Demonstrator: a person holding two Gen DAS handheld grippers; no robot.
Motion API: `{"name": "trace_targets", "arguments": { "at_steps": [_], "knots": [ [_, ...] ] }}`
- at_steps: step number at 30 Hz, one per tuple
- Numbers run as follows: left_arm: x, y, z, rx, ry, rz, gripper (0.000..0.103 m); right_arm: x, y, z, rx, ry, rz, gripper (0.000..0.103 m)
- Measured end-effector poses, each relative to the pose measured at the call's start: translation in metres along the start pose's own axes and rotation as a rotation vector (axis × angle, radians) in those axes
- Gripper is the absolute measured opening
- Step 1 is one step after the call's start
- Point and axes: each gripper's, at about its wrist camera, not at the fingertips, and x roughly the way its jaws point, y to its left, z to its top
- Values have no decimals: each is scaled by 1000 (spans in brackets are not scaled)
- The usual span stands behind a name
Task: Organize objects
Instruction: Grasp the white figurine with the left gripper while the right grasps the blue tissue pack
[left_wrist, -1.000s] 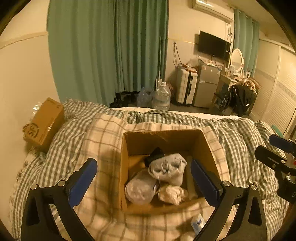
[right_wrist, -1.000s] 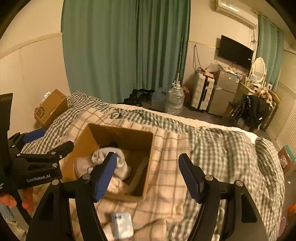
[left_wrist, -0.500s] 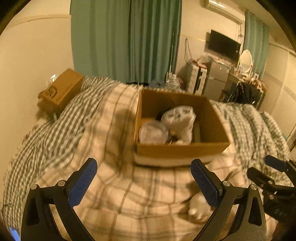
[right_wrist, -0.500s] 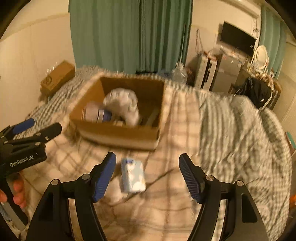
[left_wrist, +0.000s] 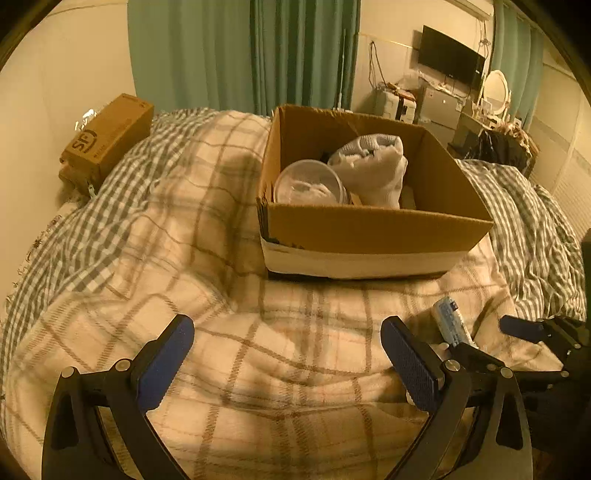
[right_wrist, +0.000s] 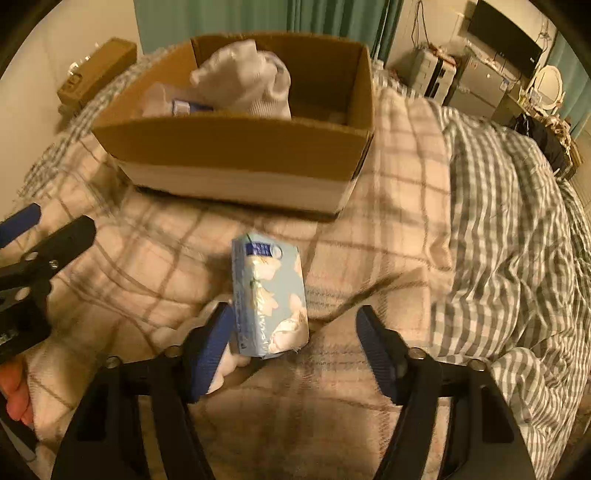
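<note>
Bracketing the pale blue floral tissue packet (right_wrist: 269, 301) at lower centre of frame, the right gripper (right_wrist: 293, 349) stands wide, evidently for pickup toward the open brown cardboard box (right_wrist: 236, 147); left gripper (left_wrist: 286, 363) idles wide.

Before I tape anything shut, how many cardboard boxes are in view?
2. The open box sits on the plaid blanket mid-bed, holding socks and a plastic tub. The closed box lies at the bed's far left edge by the wall. Others may be hidden.
</note>
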Motion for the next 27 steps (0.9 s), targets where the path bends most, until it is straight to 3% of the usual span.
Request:
{"name": "trace_targets", "arguments": {
  "at_steps": [3, 5, 7, 10, 16, 19, 21, 23, 27],
  "knots": [
    [3, -1, -1, 2, 15, -5, 103, 4, -2, 0, 6, 17, 31, 48],
    [4, -3, -2, 6, 28, -5, 103, 0, -6, 0, 22, 4, 56, 28],
    [3, -5, 0, 10, 34, -5, 103, -9, -9, 1, 37, -29, 50, 14],
    [1, -14, 5, 4, 49, -45, 103, -20, -16, 1, 56, -67, 15, 4],
    [3, -53, 5, 53, 99, -127, 103, -22, -38, 1, 128, -73, 72, 4],
    [19, -68, -10, 111, 167, -138, 102, -22, -45, 0, 163, -86, 96, 5],
    [33, -76, -21, 143, 228, -146, 93, -20, -50, -1, 182, -86, 107, 12],
    [37, -84, -26, 171, 255, -180, 89, -18, -51, -1, 193, -84, 118, 28],
    [48, -99, -30, 239, 301, -230, 85, -18, -48, 0, 184, -83, 119, 29]
  ]
}}
